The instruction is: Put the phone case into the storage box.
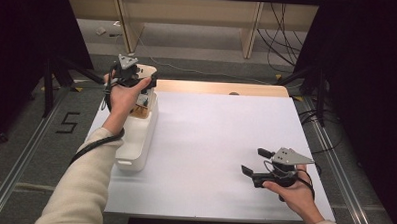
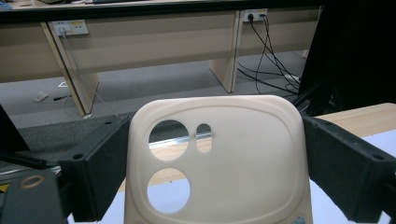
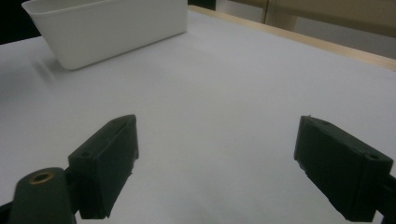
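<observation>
Right gripper (image 3: 217, 163): nearest to us, jaws spread wide with nothing between them, hovering low over bare white table (image 1: 215, 142).
Left gripper (image 1: 134, 77): closed on the cream phone case (image 2: 217, 158), one jaw pressing each long edge.
Phone case: upright between our left jaws, camera cut-outs towards its top left in the left gripper view; in the high view it sits just above the far end of the white bin (image 1: 138, 140).
Step in hand: we judge the case is being lifted out of the bin, or carried over it.
Doing it well: we keep the squeeze even on both edges, since a thin shell could flex and pop out; we lift straight before swinging sideways.
In the way: the bin wall right below the left gripper; we clear its rim first.
Around us: open table ahead of the right gripper, the bin well off beyond it; wooden desks (image 2: 154, 42) and cables (image 2: 268, 56) past the table's far edge.
</observation>
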Demonstrator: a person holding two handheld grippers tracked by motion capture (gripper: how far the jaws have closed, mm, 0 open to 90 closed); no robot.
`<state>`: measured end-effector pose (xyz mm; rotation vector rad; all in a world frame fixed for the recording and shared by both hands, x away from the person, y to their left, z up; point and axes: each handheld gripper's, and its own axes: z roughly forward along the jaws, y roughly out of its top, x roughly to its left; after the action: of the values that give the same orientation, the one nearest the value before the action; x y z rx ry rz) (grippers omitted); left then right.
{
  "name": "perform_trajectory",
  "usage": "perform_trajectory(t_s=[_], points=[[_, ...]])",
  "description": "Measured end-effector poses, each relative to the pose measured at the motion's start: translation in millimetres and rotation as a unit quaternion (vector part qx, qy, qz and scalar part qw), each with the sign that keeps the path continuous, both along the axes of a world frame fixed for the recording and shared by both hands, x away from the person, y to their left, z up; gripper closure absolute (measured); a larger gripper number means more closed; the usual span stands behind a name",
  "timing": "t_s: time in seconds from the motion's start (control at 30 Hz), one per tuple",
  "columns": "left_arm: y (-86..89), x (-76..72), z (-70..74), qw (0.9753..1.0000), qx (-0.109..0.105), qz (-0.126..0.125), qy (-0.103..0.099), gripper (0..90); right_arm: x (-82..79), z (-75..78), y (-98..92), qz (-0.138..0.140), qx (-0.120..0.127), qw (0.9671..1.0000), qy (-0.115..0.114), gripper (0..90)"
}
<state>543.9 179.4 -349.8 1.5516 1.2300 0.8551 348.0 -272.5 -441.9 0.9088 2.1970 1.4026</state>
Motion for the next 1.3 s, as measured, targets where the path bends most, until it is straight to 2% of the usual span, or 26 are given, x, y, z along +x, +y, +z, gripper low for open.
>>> perform_trajectory(t_s=[1.3], points=[[2.6,14.6,-6.1,0.9999,0.003,0.005,0.01,11.0,-0.1,0.3,-0.1,-0.001,0.001,1.0,0.0,14.7]])
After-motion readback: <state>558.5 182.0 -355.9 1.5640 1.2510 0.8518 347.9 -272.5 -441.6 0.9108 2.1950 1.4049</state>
